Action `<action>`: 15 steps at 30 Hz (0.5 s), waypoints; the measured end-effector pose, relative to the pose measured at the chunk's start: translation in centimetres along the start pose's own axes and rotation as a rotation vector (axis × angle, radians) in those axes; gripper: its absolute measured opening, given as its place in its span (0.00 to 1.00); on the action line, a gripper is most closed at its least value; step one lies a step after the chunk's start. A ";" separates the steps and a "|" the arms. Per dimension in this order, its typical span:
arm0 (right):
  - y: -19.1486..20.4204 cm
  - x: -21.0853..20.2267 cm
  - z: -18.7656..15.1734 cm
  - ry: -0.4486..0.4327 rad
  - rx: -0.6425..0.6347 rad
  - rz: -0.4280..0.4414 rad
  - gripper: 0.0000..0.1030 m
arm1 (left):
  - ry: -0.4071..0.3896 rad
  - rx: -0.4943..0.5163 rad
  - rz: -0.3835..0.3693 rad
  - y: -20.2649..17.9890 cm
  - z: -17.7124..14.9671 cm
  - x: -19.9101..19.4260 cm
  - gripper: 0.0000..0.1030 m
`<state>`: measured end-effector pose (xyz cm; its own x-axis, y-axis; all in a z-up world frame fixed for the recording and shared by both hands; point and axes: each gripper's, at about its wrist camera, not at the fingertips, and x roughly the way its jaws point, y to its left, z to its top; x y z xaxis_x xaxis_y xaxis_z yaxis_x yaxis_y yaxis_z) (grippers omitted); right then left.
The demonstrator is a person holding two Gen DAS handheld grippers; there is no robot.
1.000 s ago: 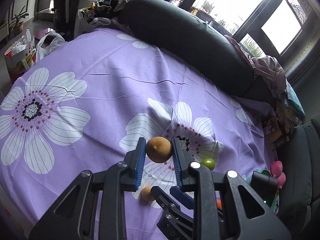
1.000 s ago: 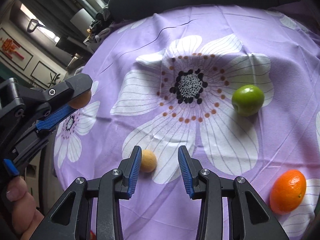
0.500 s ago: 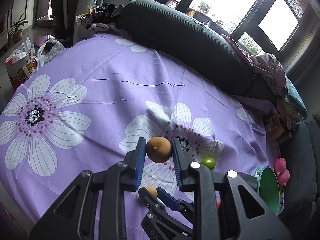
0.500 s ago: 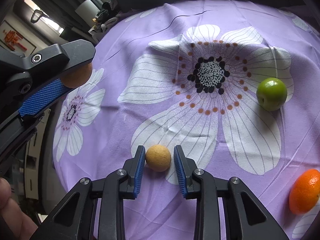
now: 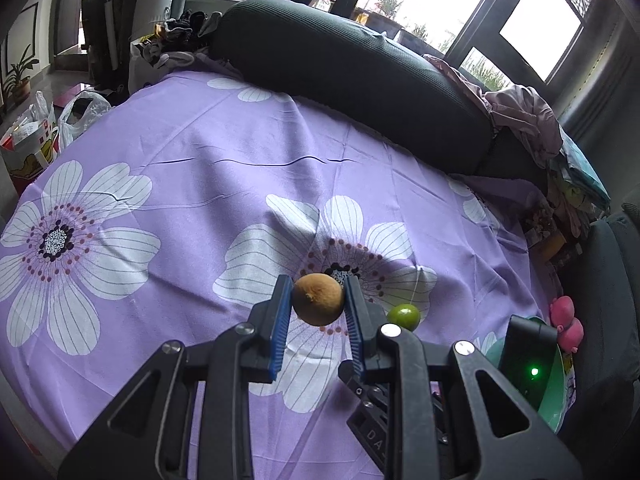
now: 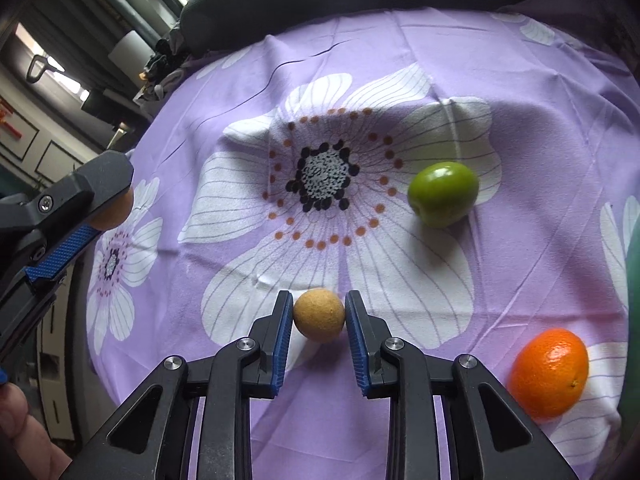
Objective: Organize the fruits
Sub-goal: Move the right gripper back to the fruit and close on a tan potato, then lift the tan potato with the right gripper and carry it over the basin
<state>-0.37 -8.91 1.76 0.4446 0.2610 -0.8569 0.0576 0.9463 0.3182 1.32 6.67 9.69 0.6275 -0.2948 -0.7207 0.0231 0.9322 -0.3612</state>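
Right tongs (image 6: 319, 316) have closed from open onto a small tan fruit (image 6: 319, 314) on the cloth (image 6: 400, 60). Left tongs (image 5: 318, 300) keep gripping a brown fruit (image 5: 318, 299) aloft. Both are likely ready for sorting.

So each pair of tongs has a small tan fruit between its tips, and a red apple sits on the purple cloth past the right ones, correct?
Nearly. That fruit is green, not red, as the right wrist view shows. Otherwise yes: the left tongs grip one tan fruit, and the right tongs bracket another on the purple cloth.
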 end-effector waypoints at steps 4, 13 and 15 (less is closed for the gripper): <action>-1.6 -0.9 0.4 -0.031 0.053 -0.041 0.28 | 0.015 0.022 0.002 -1.0 -0.5 0.5 0.25; -3.8 -3.7 0.8 -0.129 0.116 -0.074 0.28 | 0.035 0.109 -0.012 -4.0 -1.6 1.1 0.25; -4.2 -4.3 0.8 -0.152 0.124 -0.079 0.28 | 0.036 0.129 -0.025 -4.7 -1.9 1.1 0.25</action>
<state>-1.81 -14.16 4.46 0.5633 0.1465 -0.8132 0.2033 0.9293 0.3083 0.42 1.61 9.45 0.5973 -0.3238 -0.7337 0.1401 0.9429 -0.3021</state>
